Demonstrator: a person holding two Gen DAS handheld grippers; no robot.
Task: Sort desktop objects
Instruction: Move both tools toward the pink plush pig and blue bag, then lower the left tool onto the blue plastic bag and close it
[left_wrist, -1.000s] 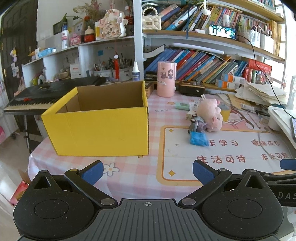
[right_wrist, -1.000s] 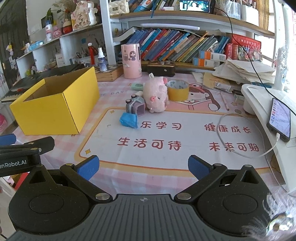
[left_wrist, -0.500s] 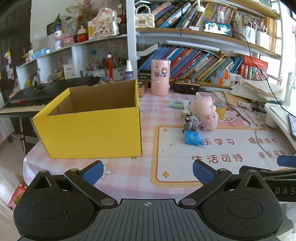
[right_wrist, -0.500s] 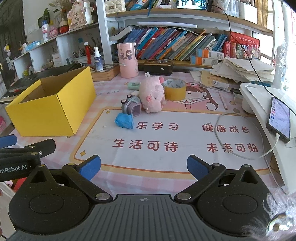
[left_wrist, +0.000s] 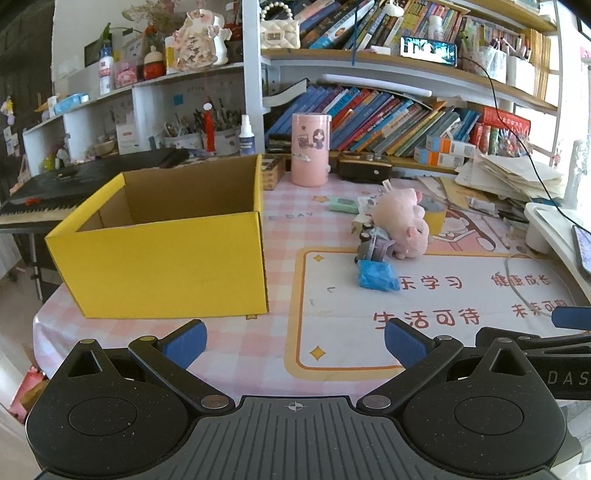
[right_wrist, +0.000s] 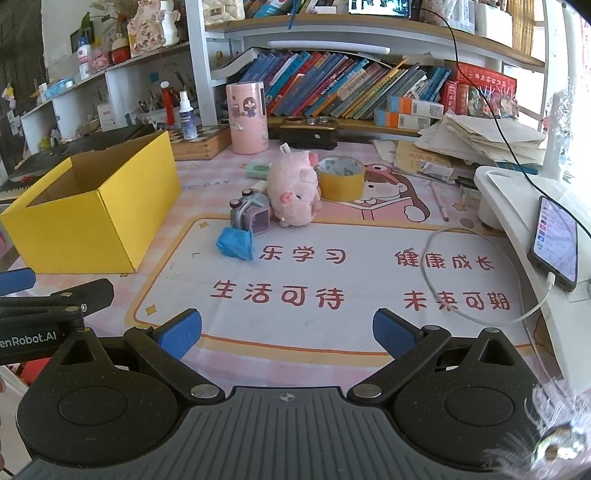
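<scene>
An open yellow cardboard box stands on the left of the desk. Right of it lie a crumpled blue packet, a small grey toy camera, a pink plush pig, a roll of yellow tape and a green eraser. My left gripper hangs open near the front edge, holding nothing. My right gripper is open too, over the printed desk mat, well short of the objects.
A pink cylinder and a black case stand at the back below the bookshelves. Loose papers, a white stand with a phone and a white cable fill the right side. A black keyboard sits behind the box.
Both grippers have drifted back and slightly left from the desk, so the box and objects sit a little farther off. Both stay open; nothing on the desk has moved.
</scene>
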